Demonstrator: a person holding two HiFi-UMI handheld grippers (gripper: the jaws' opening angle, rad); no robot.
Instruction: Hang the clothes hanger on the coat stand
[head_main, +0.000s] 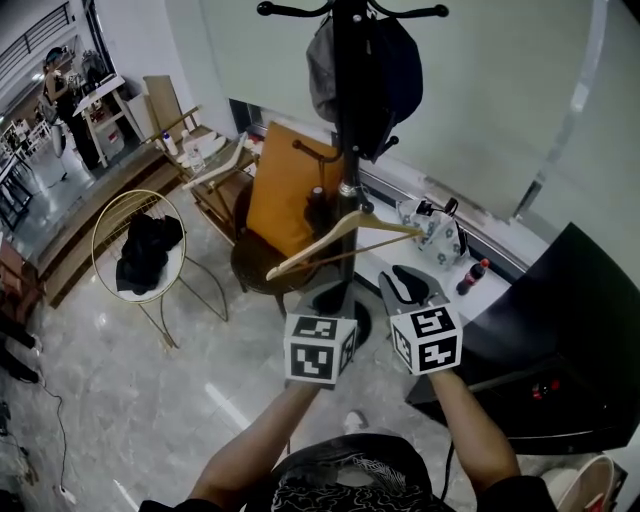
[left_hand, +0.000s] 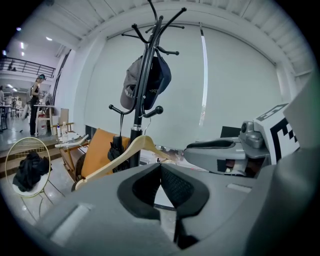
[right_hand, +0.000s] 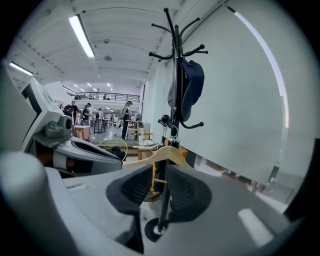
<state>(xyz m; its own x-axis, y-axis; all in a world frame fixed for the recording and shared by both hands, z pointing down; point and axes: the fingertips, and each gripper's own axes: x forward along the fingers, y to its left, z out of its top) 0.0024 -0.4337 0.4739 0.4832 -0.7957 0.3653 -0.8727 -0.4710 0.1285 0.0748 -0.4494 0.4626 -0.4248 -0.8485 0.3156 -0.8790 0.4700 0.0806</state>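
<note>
The wooden clothes hanger (head_main: 338, 246) hangs tilted by its hook from a low peg of the black coat stand (head_main: 350, 120), its left end lower. Neither gripper touches it. My left gripper (left_hand: 160, 167) is held just in front of the stand's base, below the hanger, and its pads meet with nothing between them. My right gripper (head_main: 405, 284) floats right of the pole, a little below the hanger's right end. In the right gripper view that gripper (right_hand: 159, 176) stands open with a narrow empty gap, and the hanger (right_hand: 162, 153) and pole lie beyond it.
A grey cap and a dark cap (head_main: 365, 65) hang high on the stand. An orange-backed chair (head_main: 285, 195) stands behind it, a round wire chair with dark clothes (head_main: 140, 250) to the left. A white bag (head_main: 436, 236), a bottle (head_main: 474, 276) and a black cabinet (head_main: 560, 330) are at the right.
</note>
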